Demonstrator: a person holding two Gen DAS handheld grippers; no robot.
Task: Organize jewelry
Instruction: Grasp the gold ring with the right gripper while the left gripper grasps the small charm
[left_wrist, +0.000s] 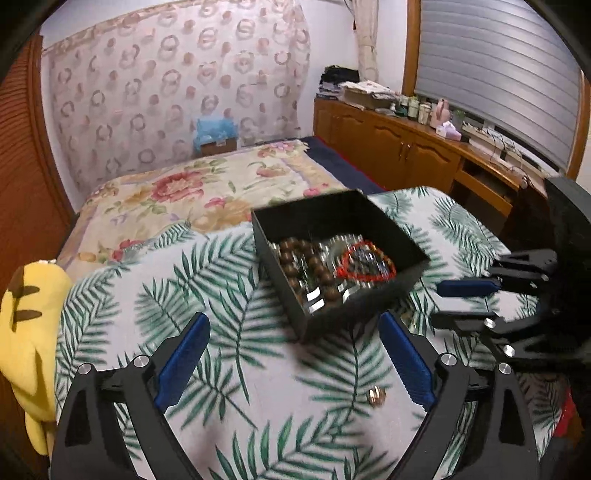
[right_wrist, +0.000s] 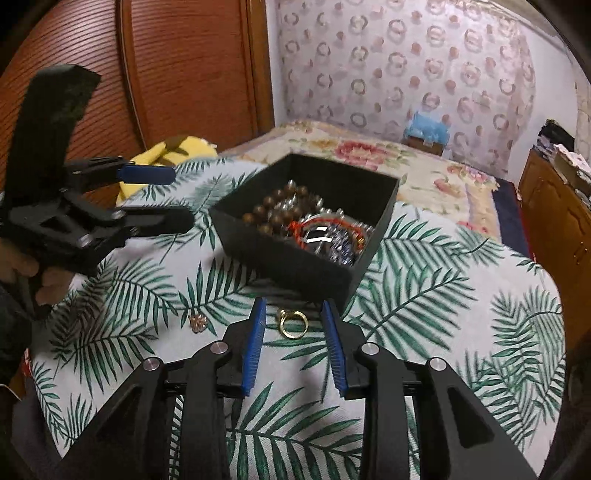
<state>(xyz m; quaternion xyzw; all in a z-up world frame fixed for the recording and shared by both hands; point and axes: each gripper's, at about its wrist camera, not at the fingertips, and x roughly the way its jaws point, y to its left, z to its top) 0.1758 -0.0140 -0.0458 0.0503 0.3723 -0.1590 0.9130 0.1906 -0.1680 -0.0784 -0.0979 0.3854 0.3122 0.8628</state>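
A black open box (left_wrist: 295, 218) (right_wrist: 280, 258) stands on the palm-leaf cloth and holds brown wooden beads (left_wrist: 295, 254) (right_wrist: 273, 210), a red cord bracelet (left_wrist: 364, 260) (right_wrist: 328, 225) and silver pieces. A gold ring (right_wrist: 292, 323) lies on the cloth just in front of the box, between the tips of my open right gripper (right_wrist: 293, 314) (left_wrist: 454, 302). A small rose-gold flower piece (left_wrist: 376, 397) (right_wrist: 198, 322) lies on the cloth near my open, empty left gripper (left_wrist: 293, 332) (right_wrist: 177, 199).
The palm-leaf cloth (left_wrist: 229, 302) (right_wrist: 443, 295) covers a table at the foot of a floral bed (left_wrist: 207, 188). A yellow plush toy (left_wrist: 26, 332) (right_wrist: 173, 151) sits at the left edge. A wooden cabinet (left_wrist: 399, 144) with clutter runs along the right wall.
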